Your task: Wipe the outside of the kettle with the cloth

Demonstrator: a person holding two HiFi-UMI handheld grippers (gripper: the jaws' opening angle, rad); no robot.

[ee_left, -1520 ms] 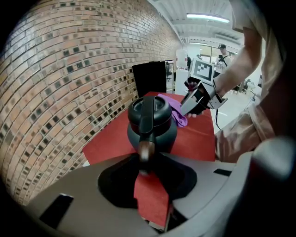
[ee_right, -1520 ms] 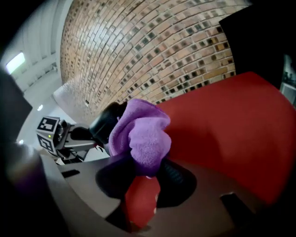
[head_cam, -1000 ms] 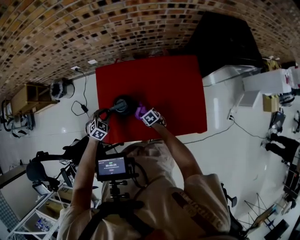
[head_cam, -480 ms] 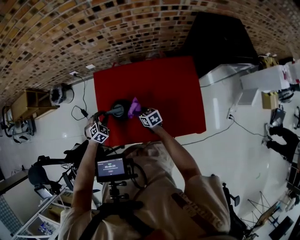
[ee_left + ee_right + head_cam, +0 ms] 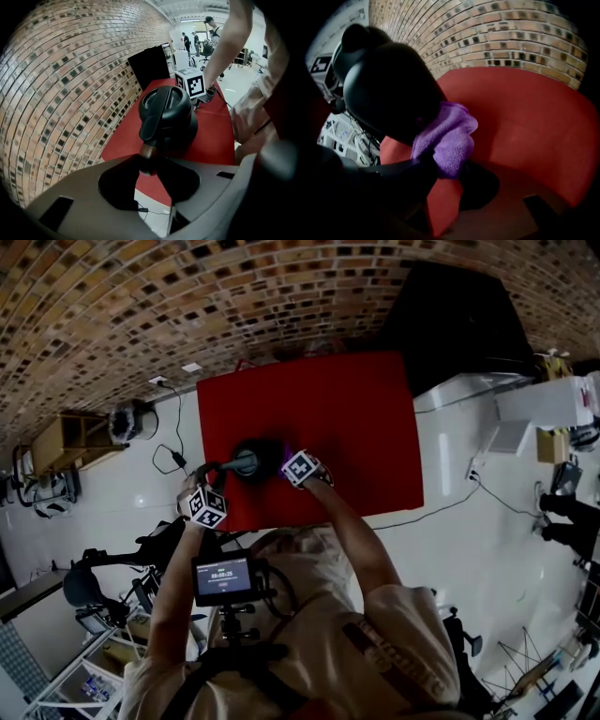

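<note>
Where the person's left arm reaches the near left edge of the tabletop, the left gripper (image 5: 149, 168) is found engaged. Its jaws are drawn part-way together and pinch the brown-tipped end of the kettle handle (image 5: 153, 125). Nothing else sits between them.

The handle runs up from that grip to the kettle (image 5: 168, 117), a black, rounded vessel. It stands upright on the red tabletop (image 5: 347, 409) with its lid seated. In the head view the kettle occupies the left half of the tabletop, nearer the person's edge than the far edge.

The purple cloth (image 5: 449, 136) lies bunched against the kettle's right flank and is pressed to the black wall low down. The contact is plain in the right gripper view.

The right gripper (image 5: 446, 172) has its jaws clamped on the lower fold of that cloth. The rest of the fabric stands out beyond the tips towards the kettle. In the head view this gripper sits just right of the kettle, angled steeply downward.

Beyond the tabletop's far right corner stands a large black object (image 5: 450, 315) which cannot be identified. A brick-patterned wall (image 5: 141, 296) runs behind, and a pale glossy floor (image 5: 450, 521) lies to the right.
</note>
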